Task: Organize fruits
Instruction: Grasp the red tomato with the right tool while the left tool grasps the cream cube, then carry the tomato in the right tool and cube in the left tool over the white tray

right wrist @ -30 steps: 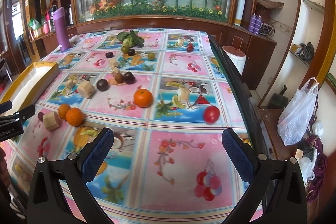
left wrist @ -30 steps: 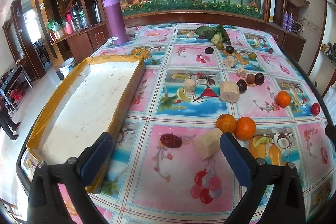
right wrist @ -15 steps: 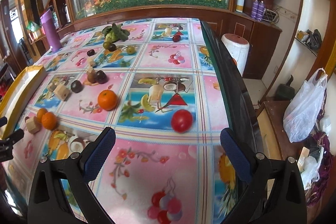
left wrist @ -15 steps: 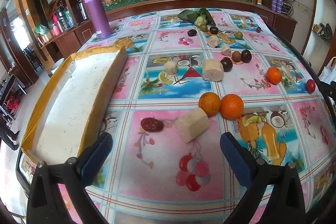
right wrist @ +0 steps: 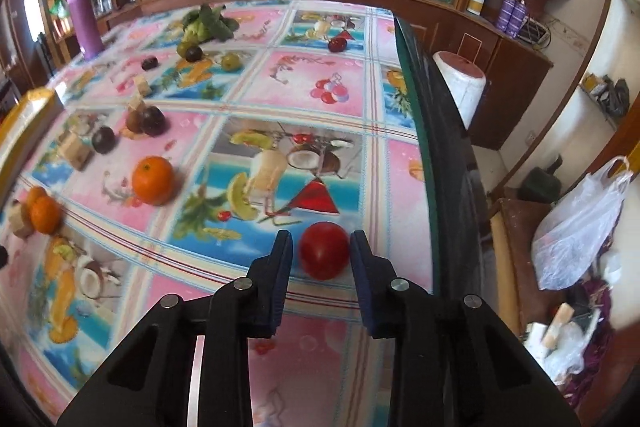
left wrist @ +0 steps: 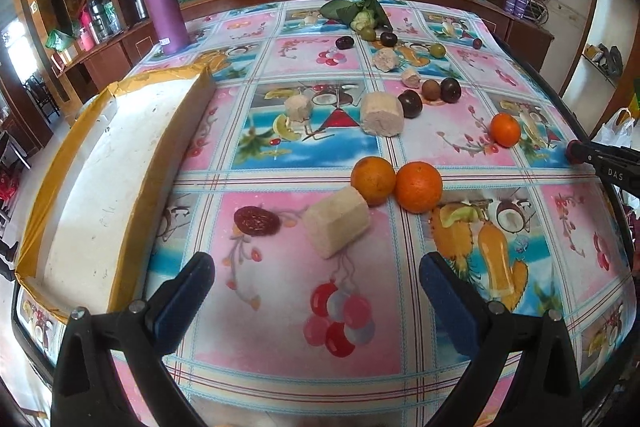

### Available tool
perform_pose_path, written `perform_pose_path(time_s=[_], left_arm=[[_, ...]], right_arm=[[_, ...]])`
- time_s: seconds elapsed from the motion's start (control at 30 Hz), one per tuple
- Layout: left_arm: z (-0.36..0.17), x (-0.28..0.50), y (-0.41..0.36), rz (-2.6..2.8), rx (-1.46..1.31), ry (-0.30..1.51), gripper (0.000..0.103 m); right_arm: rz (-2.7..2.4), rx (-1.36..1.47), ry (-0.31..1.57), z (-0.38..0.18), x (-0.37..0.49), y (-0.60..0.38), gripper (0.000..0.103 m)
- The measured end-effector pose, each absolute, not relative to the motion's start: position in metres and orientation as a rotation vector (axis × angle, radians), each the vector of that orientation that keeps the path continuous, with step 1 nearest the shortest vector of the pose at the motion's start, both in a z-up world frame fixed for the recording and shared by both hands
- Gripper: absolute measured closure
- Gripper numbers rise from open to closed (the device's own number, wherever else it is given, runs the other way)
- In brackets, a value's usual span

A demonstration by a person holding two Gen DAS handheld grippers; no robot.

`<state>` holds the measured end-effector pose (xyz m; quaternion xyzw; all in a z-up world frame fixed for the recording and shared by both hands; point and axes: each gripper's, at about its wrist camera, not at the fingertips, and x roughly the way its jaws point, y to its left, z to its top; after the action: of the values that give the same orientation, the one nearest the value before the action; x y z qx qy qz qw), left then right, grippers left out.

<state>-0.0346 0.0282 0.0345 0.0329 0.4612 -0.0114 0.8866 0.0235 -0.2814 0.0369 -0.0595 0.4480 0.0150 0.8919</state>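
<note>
1. Near the right edge of the tabletop point(right wrist: 280, 79), the right claw point(right wrist: 322, 251) has a red tomato point(right wrist: 324, 255) between its two blue pads.
2. Its jaws have just been closing. The right pad looks like it touches the tomato, and a thin gap shows on the left side, so it is not pinching yet.
3. The tomato sits on the fruit-print cloth.
4. Farther left lies an orange point(right wrist: 153, 180) all alone.
5. The left claw point(left wrist: 316, 283) is spread wide with nothing inside.
6. Just past it lie a pale block point(left wrist: 336, 227) and a dark red date point(left wrist: 256, 221).
7. Two oranges point(left wrist: 396, 183) touch each other behind the block.
8. A long white foam box point(left wrist: 100, 179) with yellow tape sits at the left side.
9. Dark round fruits point(left wrist: 436, 93) and more pale chunks lie farther back.
</note>
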Motion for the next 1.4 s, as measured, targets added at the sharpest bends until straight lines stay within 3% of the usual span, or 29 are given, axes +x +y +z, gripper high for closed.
perform_pose_path(time_s=[0.33,0.6,0.67,0.73,0.87,0.9,0.93,0.97,1.4], left_arm=[[0.034,-0.024,0.024,-0.079,0.025,0.986,0.0],[0.03,-0.01,0.039,-0.149,-0.042,1.023,0.0],[0.026,-0.007,0.041,-0.163,-0.034,1.029,0.004],[0.022,-0.003,0.039,-0.172,0.001,1.041,0.018],[0.02,-0.001,0.037,-0.151,0.06,1.004,0.028],[0.021,0.0,0.038,-0.149,0.058,0.994,0.036],[0.02,0.0,0.038,-0.169,0.04,0.99,0.055],[0.019,0.001,0.038,-0.189,0.02,1.002,0.058],[0.039,-0.03,0.039,-0.207,-0.022,0.954,0.059]], right_arm=[[0.036,-0.159,0.966,0.027,0.034,-0.284,0.075],[0.141,-0.025,0.913,0.049,0.003,-0.273,0.075],[0.175,-0.044,0.908,0.051,-0.007,-0.261,0.075],[0.202,-0.05,0.904,0.051,-0.013,-0.252,0.075],[0.246,-0.058,0.909,0.05,-0.019,-0.236,0.075],[0.251,-0.058,0.909,0.05,-0.02,-0.234,0.075],[0.257,-0.056,0.911,0.049,-0.02,-0.232,0.075],[0.262,-0.052,0.911,0.049,-0.02,-0.231,0.075],[0.291,-0.041,0.885,0.057,-0.031,-0.204,0.074]])
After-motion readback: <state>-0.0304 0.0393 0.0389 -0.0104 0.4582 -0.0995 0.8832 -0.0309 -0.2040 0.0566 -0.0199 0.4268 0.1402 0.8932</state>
